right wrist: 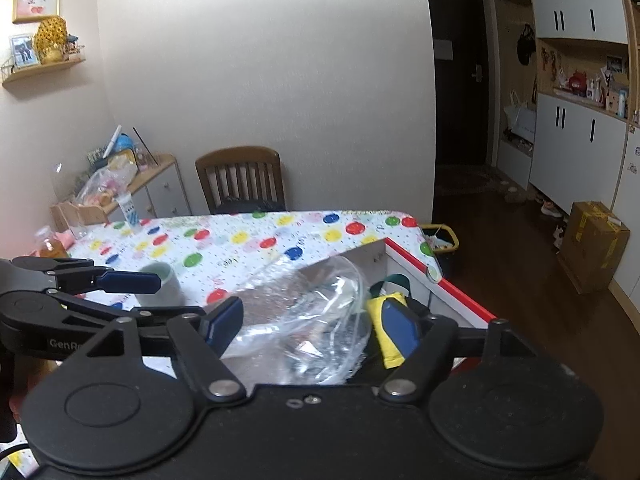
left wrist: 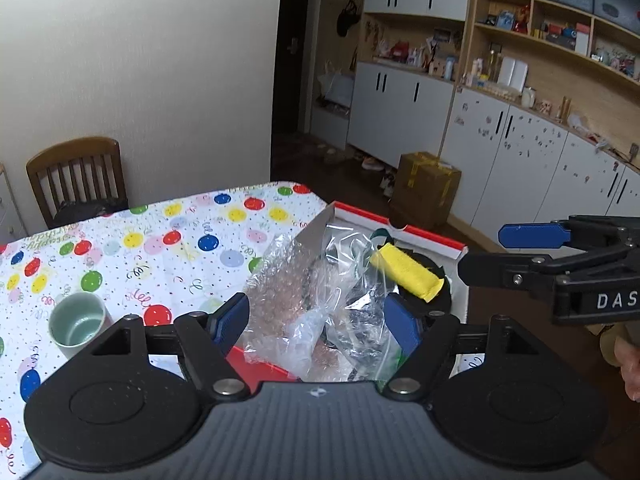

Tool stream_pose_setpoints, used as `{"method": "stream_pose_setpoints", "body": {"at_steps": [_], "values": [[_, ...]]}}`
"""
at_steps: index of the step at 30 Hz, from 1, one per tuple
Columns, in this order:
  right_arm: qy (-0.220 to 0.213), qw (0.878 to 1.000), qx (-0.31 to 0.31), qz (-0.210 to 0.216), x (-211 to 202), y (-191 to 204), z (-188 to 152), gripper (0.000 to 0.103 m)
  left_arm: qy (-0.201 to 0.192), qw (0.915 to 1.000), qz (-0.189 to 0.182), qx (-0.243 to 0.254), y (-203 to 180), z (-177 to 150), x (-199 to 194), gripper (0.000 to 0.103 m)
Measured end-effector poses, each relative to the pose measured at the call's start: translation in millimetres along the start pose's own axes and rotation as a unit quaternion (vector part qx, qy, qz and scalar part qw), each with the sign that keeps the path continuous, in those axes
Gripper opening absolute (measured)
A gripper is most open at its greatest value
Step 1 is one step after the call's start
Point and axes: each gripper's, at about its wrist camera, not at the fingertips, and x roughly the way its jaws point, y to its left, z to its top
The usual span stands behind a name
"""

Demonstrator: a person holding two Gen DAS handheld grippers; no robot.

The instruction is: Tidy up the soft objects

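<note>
A white box with a red rim stands on the table's right end. It holds crumpled clear plastic bags, a rolled yellow cloth and something dark underneath. My left gripper is open above the box's near side, its jaws on either side of the plastic. My right gripper is open too, over the same plastic, with its right finger in front of the yellow cloth. The right gripper also shows at the right edge of the left wrist view, and the left gripper at the left of the right wrist view.
The table has a balloon-print cloth. A pale green cup stands left of the box. A wooden chair is at the table's far side. A brown carton sits on the floor by the white cabinets. Bottles and clutter lie far left.
</note>
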Motion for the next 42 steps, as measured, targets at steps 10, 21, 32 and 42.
{"method": "stream_pose_setpoints", "body": {"at_steps": [10,21,32,42], "values": [[-0.043,0.999,0.005,-0.033,-30,34,-11,0.091,-0.034,0.9994,-0.01,0.0,7,-9,-40,0.082],[-0.086,0.993,0.042,-0.071,-52,56,-33,0.103,-0.053,0.9984,-0.02,-0.01,13,-19,-68,0.096],[-0.101,0.989,0.053,-0.097,-64,74,-45,0.103,-0.069,0.9972,-0.025,-0.017,18,-29,-85,0.1],[-0.106,0.987,0.06,-0.105,-70,83,-50,0.103,-0.077,0.9967,-0.021,-0.016,21,-32,-94,0.103]]}}
